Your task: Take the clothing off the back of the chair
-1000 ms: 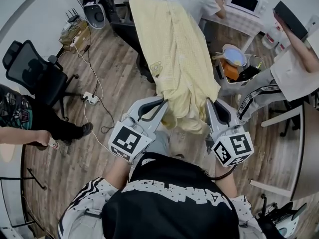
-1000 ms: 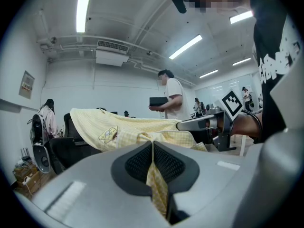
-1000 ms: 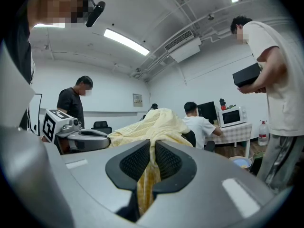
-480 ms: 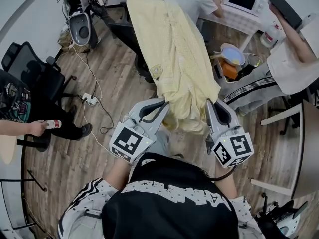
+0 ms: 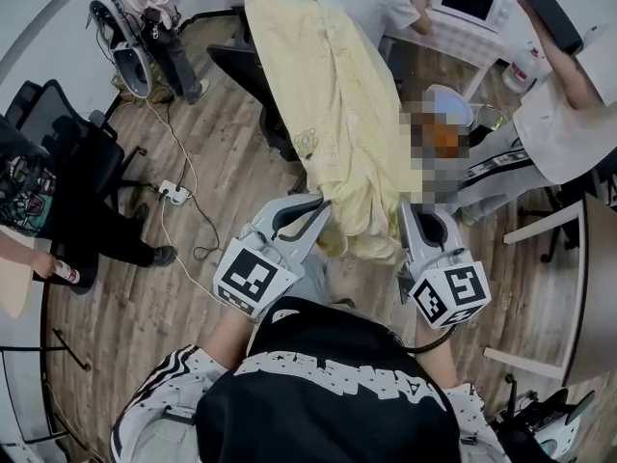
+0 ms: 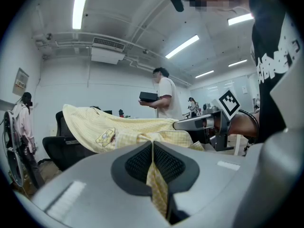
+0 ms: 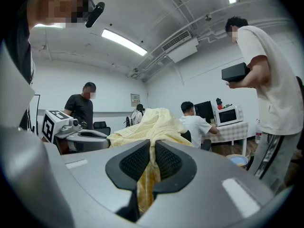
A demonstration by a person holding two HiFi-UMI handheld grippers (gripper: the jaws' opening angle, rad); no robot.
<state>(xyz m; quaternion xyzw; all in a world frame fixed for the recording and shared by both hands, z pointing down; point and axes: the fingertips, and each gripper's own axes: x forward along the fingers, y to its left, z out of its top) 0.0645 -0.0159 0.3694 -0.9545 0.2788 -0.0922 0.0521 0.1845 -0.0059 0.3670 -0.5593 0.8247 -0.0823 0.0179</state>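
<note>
Now: yellow clothing hangs over the chair back, its near hem pulled toward the person. Left hand-held gripper and right hand-held gripper each clench that hem. Suggest raising both evenly, then drawing nearward, to avoid snagging.

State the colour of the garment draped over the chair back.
Pale yellow garment, with a fine check; clearest in the head view.
</note>
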